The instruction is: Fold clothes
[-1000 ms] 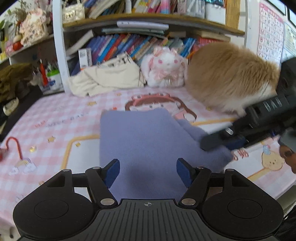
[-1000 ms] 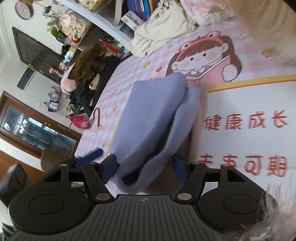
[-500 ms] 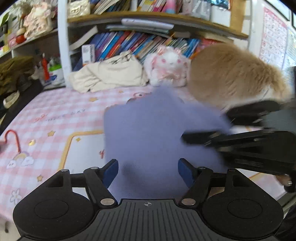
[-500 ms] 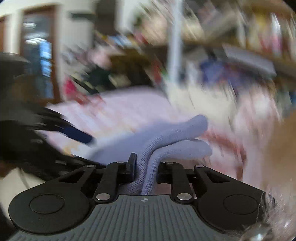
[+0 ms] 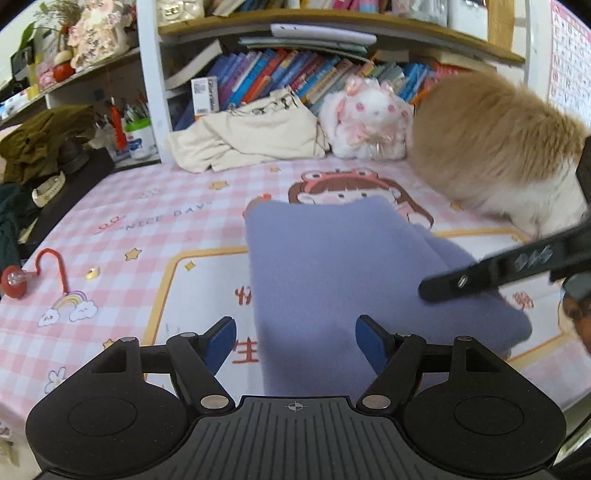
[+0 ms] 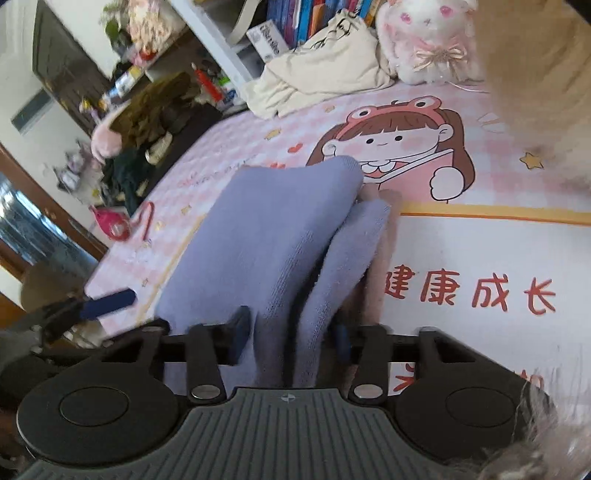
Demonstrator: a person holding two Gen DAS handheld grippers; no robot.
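While the purple garment point(image 5: 332, 266) lies on the pink cartoon-print sheet point(image 5: 155, 221), it already reads as a compact block: at least two thick layers show along its right edge in the right wrist view, upper layer overlapping the lower.

Right gripper point(image 6: 288, 336): fingers straddle both layers at the near end of that edge. Jaws look partway in, cloth filling the gap, but I can't tell whether they actually pinch it or just bracket it (blur doesn't help).

Left gripper point(image 5: 295, 332): fingers well apart, nothing between the pads, hovering over the near edge of the garment.

Progress, as a judgement: this piece is mostly folded. Edges aren't square; the lower layer sticks out past the upper on the right side, so what's left looks like tidying or one more fold, or setting it aside. Scene fits either mid-fold or a final adjust.

A cream garment point(image 5: 251, 133) sits bunched by the bookshelf point(image 5: 332, 33), loosely heaped. Fluffy tan animal point(image 5: 491, 147) stands just beside the work area.
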